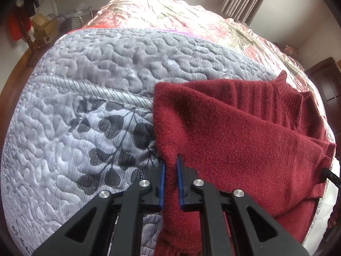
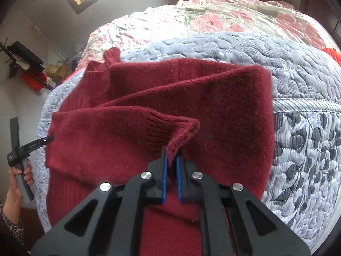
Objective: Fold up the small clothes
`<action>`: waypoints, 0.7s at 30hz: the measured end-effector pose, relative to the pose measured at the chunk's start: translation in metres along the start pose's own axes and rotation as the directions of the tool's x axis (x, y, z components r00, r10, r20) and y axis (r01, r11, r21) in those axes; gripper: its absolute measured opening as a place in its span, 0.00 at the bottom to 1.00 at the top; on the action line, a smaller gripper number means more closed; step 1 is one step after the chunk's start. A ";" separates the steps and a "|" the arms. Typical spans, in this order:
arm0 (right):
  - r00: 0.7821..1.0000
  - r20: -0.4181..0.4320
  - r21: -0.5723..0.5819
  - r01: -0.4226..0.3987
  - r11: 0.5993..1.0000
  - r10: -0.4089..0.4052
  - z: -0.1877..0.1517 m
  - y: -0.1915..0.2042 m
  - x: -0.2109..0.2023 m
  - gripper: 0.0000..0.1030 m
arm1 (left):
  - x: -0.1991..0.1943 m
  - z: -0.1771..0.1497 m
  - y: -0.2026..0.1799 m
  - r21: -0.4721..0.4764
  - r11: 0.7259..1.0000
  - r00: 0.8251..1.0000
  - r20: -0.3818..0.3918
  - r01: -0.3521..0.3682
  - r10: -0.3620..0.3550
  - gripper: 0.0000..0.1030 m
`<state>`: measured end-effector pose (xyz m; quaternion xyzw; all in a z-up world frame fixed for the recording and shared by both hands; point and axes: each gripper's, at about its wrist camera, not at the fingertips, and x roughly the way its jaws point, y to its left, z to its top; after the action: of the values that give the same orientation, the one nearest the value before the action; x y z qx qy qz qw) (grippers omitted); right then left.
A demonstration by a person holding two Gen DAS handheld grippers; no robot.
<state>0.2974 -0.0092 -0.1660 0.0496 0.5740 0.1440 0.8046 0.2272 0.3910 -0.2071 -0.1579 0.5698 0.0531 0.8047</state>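
A dark red knit sweater (image 1: 245, 138) (image 2: 213, 106) lies partly folded on the bed, its ribbed collar (image 2: 111, 55) at the far side. My left gripper (image 1: 171, 162) is shut on a plain-knit edge of it, and cloth hangs down between the blue pads. My right gripper (image 2: 171, 152) is shut on the ribbed sleeve cuff (image 2: 168, 128), held up over the sweater's body. At the left of the right wrist view, the left gripper (image 2: 50, 138) touches the sweater's edge. The right gripper's black tip (image 1: 329, 171) shows by the cuff at the right rim of the left wrist view.
The sweater rests on a grey quilted bedspread (image 1: 106, 64) (image 2: 298, 64) with a leaf-print panel (image 1: 110, 140). A pink floral cover (image 1: 191, 17) lies beyond. A hand (image 2: 15, 183) holds the left gripper off the bed's edge. Boxes (image 1: 42, 27) and a dark cabinet (image 1: 326, 81) stand by the walls.
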 end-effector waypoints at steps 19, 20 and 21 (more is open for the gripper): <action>1.000 0.021 -0.026 -0.012 1.000 0.012 -0.018 0.003 -0.025 0.23 | -0.049 -0.033 -0.056 0.143 0.990 0.998 0.070 -0.003 -0.007 0.33; 1.000 0.004 -0.023 -0.001 1.000 0.001 -0.019 0.003 -0.017 0.23 | -0.043 -0.035 -0.060 0.148 0.989 0.998 0.056 -0.006 -0.003 0.33; 1.000 -0.017 -0.008 0.001 1.000 -0.001 -0.021 0.000 -0.009 0.23 | -0.035 -0.037 -0.060 0.148 0.989 0.999 0.042 -0.017 0.011 0.33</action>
<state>0.2755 -0.0133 -0.1649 0.0449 0.5802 0.1461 0.8000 0.1974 0.3257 -0.1739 -0.0924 0.5566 0.0197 0.8254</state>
